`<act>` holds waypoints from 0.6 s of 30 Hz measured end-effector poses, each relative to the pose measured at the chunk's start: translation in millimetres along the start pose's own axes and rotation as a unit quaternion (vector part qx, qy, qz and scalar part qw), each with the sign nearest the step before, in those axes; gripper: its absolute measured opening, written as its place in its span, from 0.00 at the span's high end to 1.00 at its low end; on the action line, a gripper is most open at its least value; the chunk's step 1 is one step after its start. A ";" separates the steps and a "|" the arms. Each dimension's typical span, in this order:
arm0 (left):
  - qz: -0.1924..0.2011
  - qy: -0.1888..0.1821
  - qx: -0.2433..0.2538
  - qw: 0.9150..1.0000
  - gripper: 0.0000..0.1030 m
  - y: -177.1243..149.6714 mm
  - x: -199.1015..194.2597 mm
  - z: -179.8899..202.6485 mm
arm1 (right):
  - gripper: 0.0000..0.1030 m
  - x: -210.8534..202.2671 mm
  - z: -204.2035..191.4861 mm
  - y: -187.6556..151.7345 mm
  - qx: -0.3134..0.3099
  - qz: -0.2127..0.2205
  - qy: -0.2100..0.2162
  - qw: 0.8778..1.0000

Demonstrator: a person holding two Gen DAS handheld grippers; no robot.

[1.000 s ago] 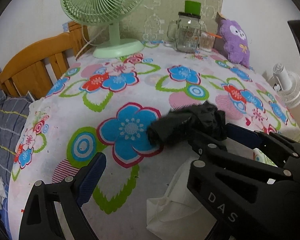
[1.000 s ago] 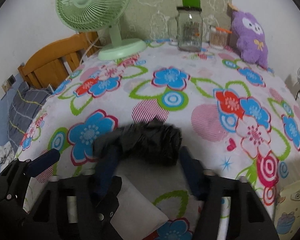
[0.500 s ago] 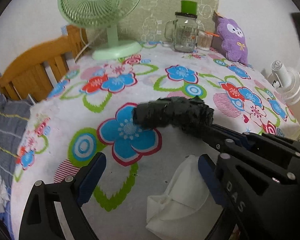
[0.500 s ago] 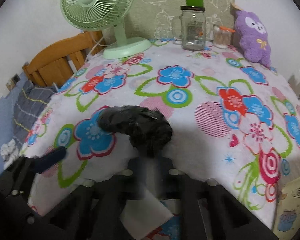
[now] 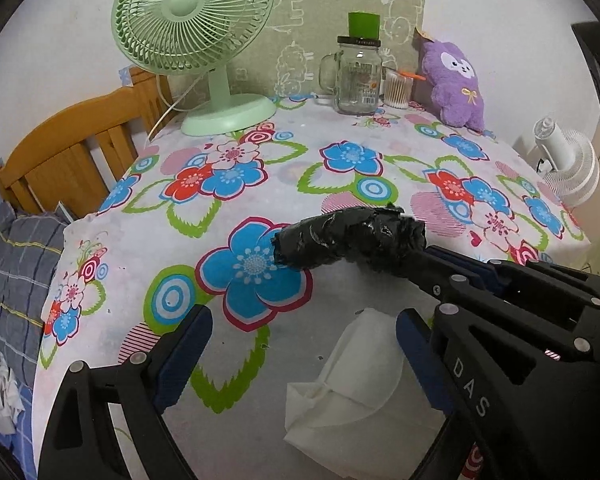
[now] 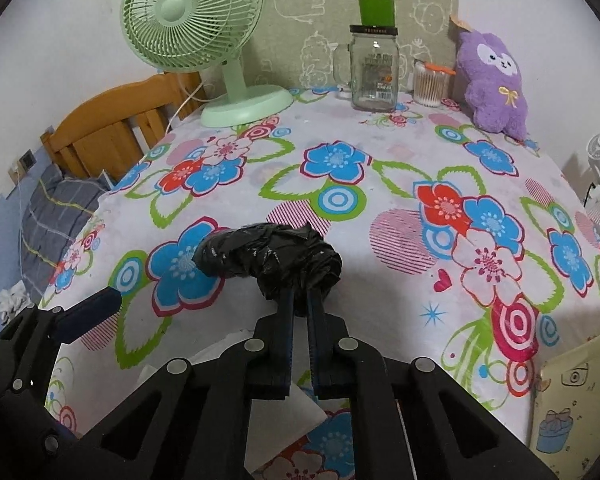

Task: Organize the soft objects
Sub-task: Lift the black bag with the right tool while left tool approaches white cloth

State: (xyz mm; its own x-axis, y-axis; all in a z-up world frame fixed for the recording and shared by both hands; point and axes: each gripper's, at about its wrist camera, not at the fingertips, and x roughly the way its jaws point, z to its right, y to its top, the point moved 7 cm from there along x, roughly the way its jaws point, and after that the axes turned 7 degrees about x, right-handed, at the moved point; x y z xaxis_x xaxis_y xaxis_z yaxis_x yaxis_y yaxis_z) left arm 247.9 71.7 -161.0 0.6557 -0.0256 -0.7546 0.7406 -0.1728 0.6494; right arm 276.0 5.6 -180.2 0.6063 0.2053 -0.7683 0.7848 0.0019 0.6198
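Left hand-held gripper (image 5: 300, 346): jaws wide apart with nothing between the pads; it hangs low over the near edge of the bench (image 5: 380, 200), above the white cloth.
Change: a second ago the right hand-held gripper (image 6: 300, 300) straddled the black roll (image 6: 268, 258) with its jaws spread; half a second ago they were closing on it; now they pinch the roll's right end tightly.
Roll position: it now sticks out to the left from the jaws and looks raised off the bench, though whether its free end touches the cloth below cannot be told.
Meaning for the task: the pick-up looks done, so the carrying and placing seems to be what remains; no container for it shows.
Black roll: crinkled, glossy, thin film like a bag, wound into a bent sausage shape; it dents where pinched and droops little.
White cloth (image 5: 352, 384): matte, soft, folded flat with a curved edge, lying on the bench just below the left jaws.
Bench cover: smooth printed sheet with big blue, red and green flowers.
Fan (image 5: 196, 36): pale green hard plastic, round grille, at the back left.
Jar (image 5: 358, 76): clear glass with handle, at the back.
Plush (image 5: 454, 84): purple, fuzzy, upright at the back right, another soft thing well apart from the roll.
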 end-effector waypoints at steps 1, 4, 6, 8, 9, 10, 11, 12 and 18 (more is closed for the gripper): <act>0.001 -0.001 -0.001 1.000 0.08 1.0 -1.4 -1.1 | 0.82 -1.3 -0.3 1.5 0.000 0.001 -0.001 1.000; 0.005 0.000 -0.002 1.000 0.08 4.6 -6.3 -5.6 | 0.58 -5.8 -0.5 5.4 0.006 0.003 -0.002 1.000; 0.007 0.001 0.000 1.000 0.08 5.8 -8.4 -7.7 | 0.56 -11.0 -1.3 7.3 0.008 0.012 -0.002 1.000; 0.008 0.002 0.003 1.000 0.08 5.9 -10.0 -8.3 | 0.56 -15.2 -3.0 8.2 0.004 0.018 -0.004 1.000; 0.010 0.002 0.004 1.000 0.08 5.8 -10.8 -8.3 | 0.56 -17.0 -3.6 8.4 0.003 0.020 -0.005 1.000; 0.011 0.002 0.005 1.000 0.08 5.5 -11.8 -8.5 | 0.53 -18.4 -4.2 8.2 0.002 0.021 -0.005 1.000; 0.012 0.002 0.005 1.000 0.08 5.1 -12.4 -9.0 | 0.48 -19.3 -4.6 8.3 0.001 0.023 -0.006 1.000; 0.012 0.002 0.004 1.000 0.08 5.0 -12.7 -9.7 | 0.32 -20.1 -4.6 8.6 0.000 0.025 -0.010 1.000; 0.008 0.000 0.002 1.000 0.08 8.1 -11.1 -15.1 | 0.24 -21.3 -9.7 15.1 -0.019 0.037 -0.016 0.999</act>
State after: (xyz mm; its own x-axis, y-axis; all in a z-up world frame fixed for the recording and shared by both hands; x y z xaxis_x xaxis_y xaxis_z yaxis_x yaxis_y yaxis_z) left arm 248.8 85.4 -146.0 0.6678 -0.0280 -0.7438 0.7290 -0.1772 0.6612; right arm 273.7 10.8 -152.9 0.6660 0.1749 -0.7251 0.7331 0.0261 0.6797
